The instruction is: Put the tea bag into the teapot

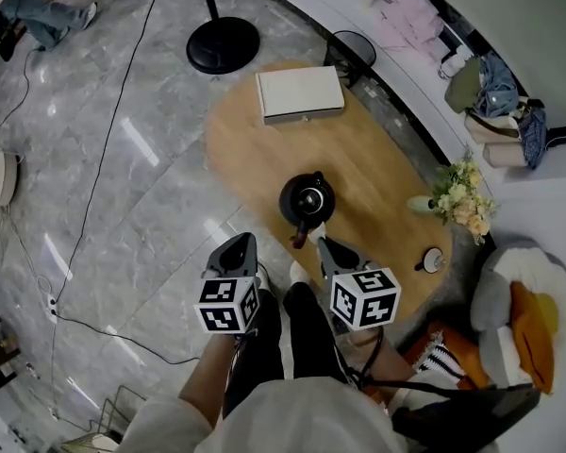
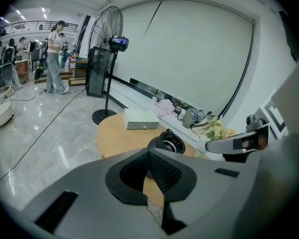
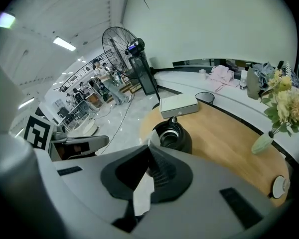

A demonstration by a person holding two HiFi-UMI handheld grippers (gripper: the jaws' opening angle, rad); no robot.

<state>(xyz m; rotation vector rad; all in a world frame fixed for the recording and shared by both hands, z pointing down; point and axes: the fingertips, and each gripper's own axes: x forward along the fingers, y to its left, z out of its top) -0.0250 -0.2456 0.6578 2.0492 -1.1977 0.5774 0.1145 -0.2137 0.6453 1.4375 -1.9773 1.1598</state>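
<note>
The black teapot (image 1: 307, 199) stands near the middle of the oval wooden table (image 1: 377, 173). My two grippers hang side by side just before the table's near edge. The left gripper (image 1: 238, 246) is left of the pot, its jaws closed on a small pale scrap (image 2: 155, 211). To the right of the pot's spout, the right gripper (image 1: 327, 249) is shut on a white paper tea bag (image 3: 142, 197) that hangs flat between its jaws. From the right gripper view the teapot (image 3: 172, 136) lies straight ahead with its round top towards me. It also sits just past the jaws in the left gripper view (image 2: 166, 142).
A flat white box (image 1: 299, 93) lies at the table's far end. A vase of flowers (image 1: 460, 198) and a small round cup (image 1: 433, 260) stand at its right edge. Beyond the table are a fan's base (image 1: 223, 44) and a wire bin (image 1: 351, 49). A cable runs over the floor.
</note>
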